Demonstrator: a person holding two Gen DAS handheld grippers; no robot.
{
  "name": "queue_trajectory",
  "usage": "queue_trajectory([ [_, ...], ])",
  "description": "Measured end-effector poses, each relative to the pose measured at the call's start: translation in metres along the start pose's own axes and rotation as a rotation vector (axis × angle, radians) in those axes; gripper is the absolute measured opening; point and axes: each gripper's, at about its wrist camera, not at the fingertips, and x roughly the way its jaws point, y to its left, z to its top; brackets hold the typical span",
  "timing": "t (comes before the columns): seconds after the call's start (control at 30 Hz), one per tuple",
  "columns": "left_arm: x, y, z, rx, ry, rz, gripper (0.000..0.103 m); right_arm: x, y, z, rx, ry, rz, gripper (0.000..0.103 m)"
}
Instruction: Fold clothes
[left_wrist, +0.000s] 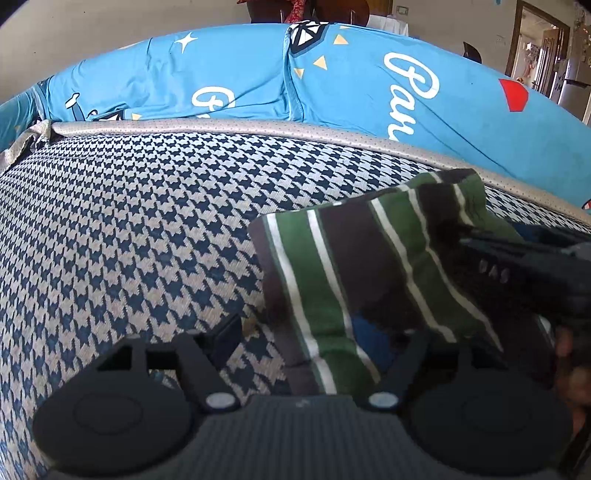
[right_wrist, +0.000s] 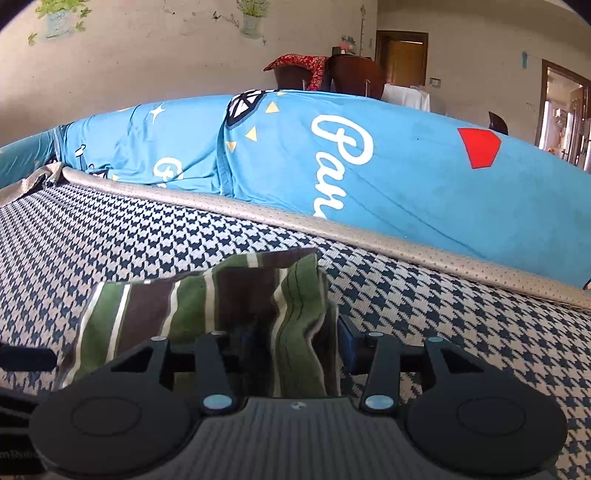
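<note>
Striped garment (left_wrist: 354, 266), green, brown and white, folded small, lying on houndstooth cushion (left_wrist: 129, 229) in navy and cream, near its grey piped edge (left_wrist: 258, 129). Right gripper (right_wrist: 288, 343) closed on the garment's bunched right-hand edge, cloth pinched between its fingers (right_wrist: 345, 341). Left gripper (left_wrist: 325, 332) spread wide, low over the garment's near edge, left finger (left_wrist: 227, 334) over bare cushion, right finger hidden by cloth. Behind the cushion, blue printed cover (right_wrist: 406, 177) with white lettering and red patch. Beyond, wall with plant decals (right_wrist: 62, 18).
</note>
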Motion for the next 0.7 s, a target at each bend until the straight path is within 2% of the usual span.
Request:
queue_trajectory([
  [0.1, 0.000, 0.002, 0.000, -0.003, 0.003, 0.009, 0.073, -0.003, -0.013, 0.007, 0.086, 0.007, -0.004, 0.044],
  [0.3, 0.001, 0.006, 0.000, -0.013, -0.001, 0.046, 0.081, -0.015, -0.028, 0.017, 0.202, -0.009, 0.063, 0.044],
  [0.5, 0.003, 0.009, 0.002, -0.034, 0.002, 0.070, 0.085, -0.027, -0.016, 0.025, 0.174, -0.043, 0.174, 0.044],
  [0.6, 0.004, 0.010, 0.002, -0.041, 0.006, 0.084, 0.091, -0.025, -0.009, 0.024, 0.160, -0.021, 0.236, 0.045],
  [0.7, 0.005, 0.010, 0.002, -0.051, 0.014, 0.091, 0.095, -0.014, -0.006, 0.017, 0.147, 0.025, 0.240, 0.045],
])
